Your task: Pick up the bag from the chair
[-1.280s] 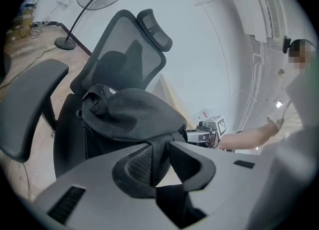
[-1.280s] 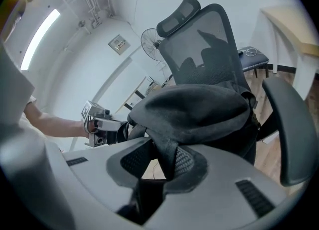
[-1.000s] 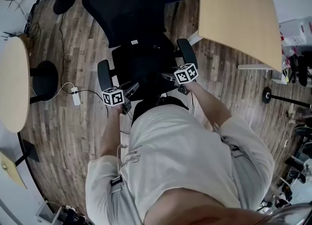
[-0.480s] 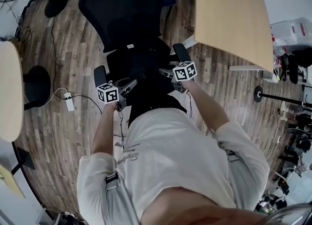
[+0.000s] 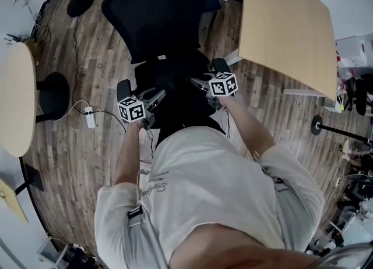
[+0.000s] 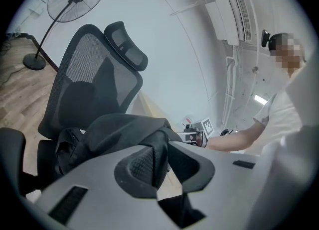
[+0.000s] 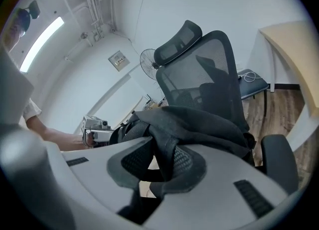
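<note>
Overhead, the left gripper (image 5: 155,97) and right gripper (image 5: 199,82) flank the black bag (image 5: 178,96) over the chair (image 5: 157,17) seat. Left gripper view: jaws, just closing, pinch bag fabric. Right gripper view: likewise. Grasp looks done; lifting clear remains.

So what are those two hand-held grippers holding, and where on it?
A black bag. The left hand-held gripper and right hand-held gripper each pinch a strap-like fold near its top; both pairs of jaws have just closed further on it.
</note>
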The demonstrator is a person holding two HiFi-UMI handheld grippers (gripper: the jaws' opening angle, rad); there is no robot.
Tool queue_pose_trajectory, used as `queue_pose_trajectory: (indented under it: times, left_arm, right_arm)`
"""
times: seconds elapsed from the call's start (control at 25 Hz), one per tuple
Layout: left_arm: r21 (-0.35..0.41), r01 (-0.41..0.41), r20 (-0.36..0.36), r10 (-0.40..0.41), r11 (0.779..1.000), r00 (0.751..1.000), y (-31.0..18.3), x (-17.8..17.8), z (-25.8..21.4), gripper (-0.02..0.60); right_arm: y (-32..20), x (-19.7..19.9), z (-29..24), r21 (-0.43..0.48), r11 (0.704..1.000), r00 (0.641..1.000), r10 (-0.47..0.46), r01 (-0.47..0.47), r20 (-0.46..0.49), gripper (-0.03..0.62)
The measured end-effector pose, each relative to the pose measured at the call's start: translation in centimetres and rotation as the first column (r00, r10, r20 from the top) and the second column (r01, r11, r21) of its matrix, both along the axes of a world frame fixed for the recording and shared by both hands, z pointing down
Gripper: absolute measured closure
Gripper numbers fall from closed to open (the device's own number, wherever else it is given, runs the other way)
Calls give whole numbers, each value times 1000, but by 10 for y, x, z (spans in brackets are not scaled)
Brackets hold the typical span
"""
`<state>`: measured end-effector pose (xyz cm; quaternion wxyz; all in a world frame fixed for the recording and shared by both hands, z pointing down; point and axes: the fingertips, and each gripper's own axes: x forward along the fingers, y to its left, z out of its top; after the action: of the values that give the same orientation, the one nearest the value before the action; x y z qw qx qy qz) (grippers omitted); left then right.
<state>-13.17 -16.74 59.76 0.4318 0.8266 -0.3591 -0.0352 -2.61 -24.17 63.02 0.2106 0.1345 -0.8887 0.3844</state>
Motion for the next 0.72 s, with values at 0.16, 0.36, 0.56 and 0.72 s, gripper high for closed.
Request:
queue_pose_trajectory:
  times: [0.16, 0.36, 0.56, 0.72]
  left_arm:
    - [-23, 22, 25, -21, 999, 999, -5, 5, -3, 517]
    - [-33, 92, 47, -90, 995, 995, -13, 8, -1, 518]
    - [-58, 115, 45, -112, 992, 993, -16, 16, 4, 523]
    - [-50, 121, 62, -118, 991, 991, -18, 9, 4, 525]
  right_arm:
    - [-4, 1, -5, 8, 998, 997, -59, 59, 55, 552]
    - [-8, 0, -9, -20, 991, 979, -131, 135, 154, 565]
    - [-9, 0, -8, -28, 985, 964, -160, 170, 210, 565]
    - [-10, -5, -10, -23, 983, 961, -172, 181, 215, 565]
